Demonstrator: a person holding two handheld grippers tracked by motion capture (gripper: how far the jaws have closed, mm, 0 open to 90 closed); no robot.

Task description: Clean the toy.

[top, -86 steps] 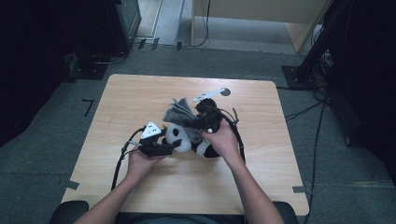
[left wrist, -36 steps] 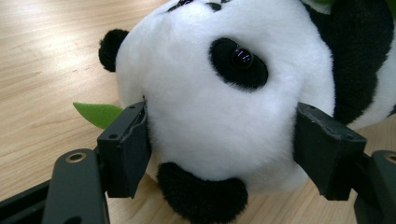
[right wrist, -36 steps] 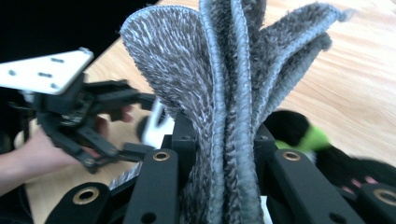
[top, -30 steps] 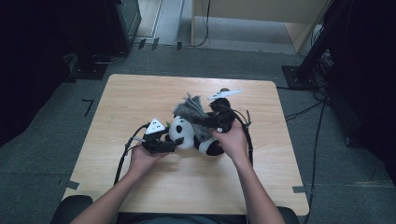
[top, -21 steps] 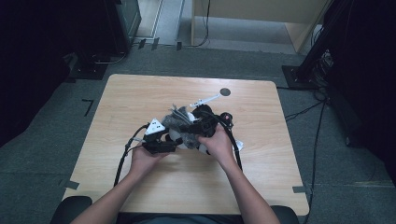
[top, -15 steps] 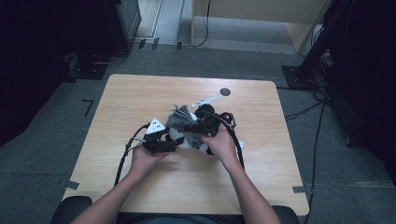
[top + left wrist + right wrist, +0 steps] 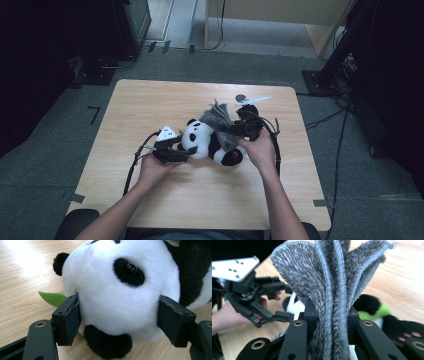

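I had the left tool (image 7: 117,322) clamped on the panda's head (image 7: 120,292), right tool (image 7: 329,322) pinching the grey cloth (image 7: 332,285); best wipe gently, head held steady.

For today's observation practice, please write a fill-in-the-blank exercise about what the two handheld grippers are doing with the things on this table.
1. The left gripper has its jaws on either side of the toy panda's ____.
2. The right gripper is shut on a bunched ____ cloth.
3. A small ____ leaf sticks out beside the panda's face.
4. Everything rests on a ____ table.

Missing words: head; grey; green; wooden
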